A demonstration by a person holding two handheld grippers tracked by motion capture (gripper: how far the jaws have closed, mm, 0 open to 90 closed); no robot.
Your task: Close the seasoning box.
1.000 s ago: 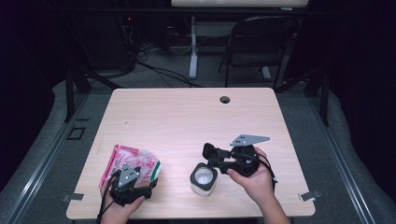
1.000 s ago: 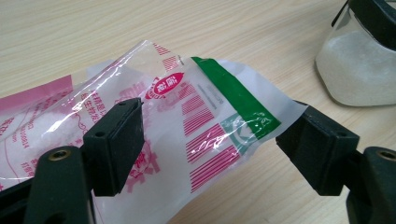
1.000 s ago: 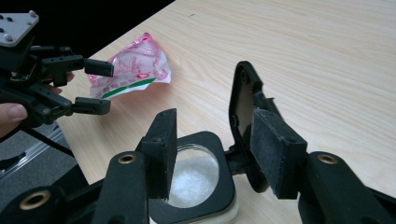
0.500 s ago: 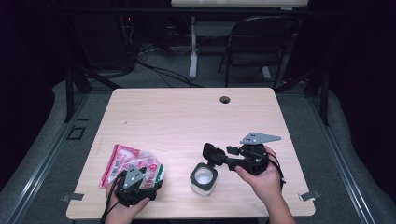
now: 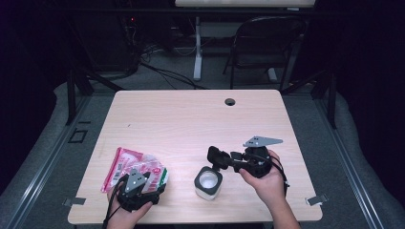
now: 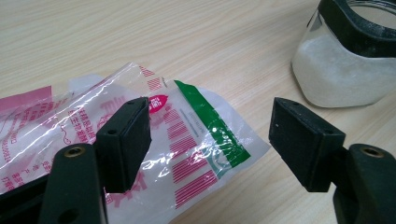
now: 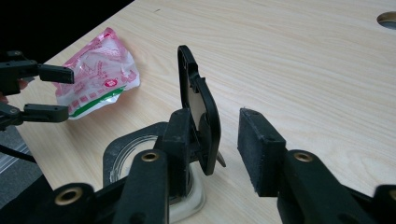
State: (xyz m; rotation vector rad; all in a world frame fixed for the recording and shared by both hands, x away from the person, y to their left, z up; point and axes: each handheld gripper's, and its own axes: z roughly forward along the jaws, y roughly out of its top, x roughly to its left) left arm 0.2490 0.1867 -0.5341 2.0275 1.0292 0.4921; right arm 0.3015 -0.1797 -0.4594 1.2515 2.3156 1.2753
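Note:
A clear jar (image 5: 208,182) with a black rim and white powder inside stands near the table's front edge; its flip lid (image 7: 198,107) is raised upright. My right gripper (image 5: 217,157) reaches in from the right, and the lid stands between its jaws, which have just been closing. The left jaw is against the lid and the right jaw is still a gap away. A pink, white and green plastic bag (image 5: 138,169) lies at the front left. My left gripper (image 6: 210,135) hovers over the bag's green corner (image 6: 196,154), open, its jaws having closed a little.
The light wooden table (image 5: 191,119) has a cable hole (image 5: 230,101) at its far edge. A folding chair (image 5: 260,47) and a desk leg stand on the floor beyond. The jar (image 6: 345,70) sits close to the right of the bag.
My right gripper's jaws have drawn closer together around the upright lid. The left hand has stayed over the bag.

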